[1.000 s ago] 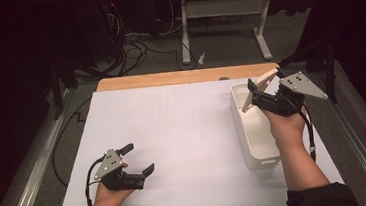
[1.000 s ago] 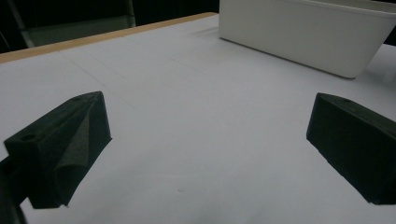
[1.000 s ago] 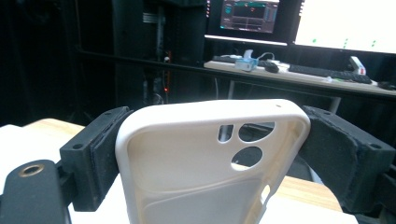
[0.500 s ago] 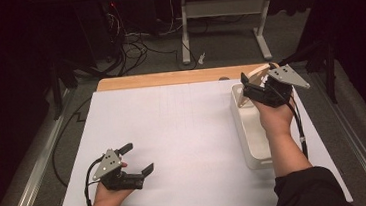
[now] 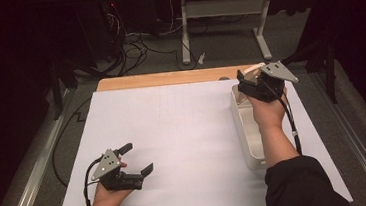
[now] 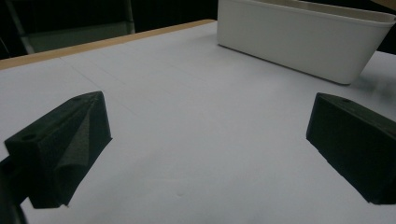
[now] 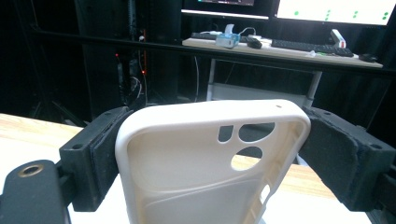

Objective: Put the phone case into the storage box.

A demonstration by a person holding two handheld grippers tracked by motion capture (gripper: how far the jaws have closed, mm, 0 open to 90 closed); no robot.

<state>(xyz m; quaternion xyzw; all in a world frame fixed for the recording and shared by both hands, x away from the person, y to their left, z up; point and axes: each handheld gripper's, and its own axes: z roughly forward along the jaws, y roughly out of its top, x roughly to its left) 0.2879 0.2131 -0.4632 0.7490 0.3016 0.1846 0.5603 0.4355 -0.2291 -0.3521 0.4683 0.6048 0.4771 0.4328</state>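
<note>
A cream phone case [image 7: 187, 158] with camera cut-outs stands upright between the pads of my right gripper [image 7: 215, 135], which is shut on its two long edges. From the high view, the right gripper [image 5: 250, 84] holds the phone case [image 5: 253, 69] above the far end of a white bin [image 5: 238, 123]. My left gripper [image 5: 136, 158] rests low on the white table cover at the near left, jaws spread wide with nothing between them. In the left gripper view the left gripper [image 6: 210, 126] faces bare white surface, with the white bin [image 6: 303, 42] farther off.
A white sheet [image 5: 173, 129] covers the table, with a wooden strip [image 5: 169, 78] along its far edge. Beyond the table lie floor cables [image 5: 135, 42] and the legs of a desk [image 5: 185, 32]. A desk with keyboards [image 7: 303, 44] stands farther back.
My right hand has carried the phone case a little left and toward the far end of the bin. The left hand and its gripper have stayed put.
</note>
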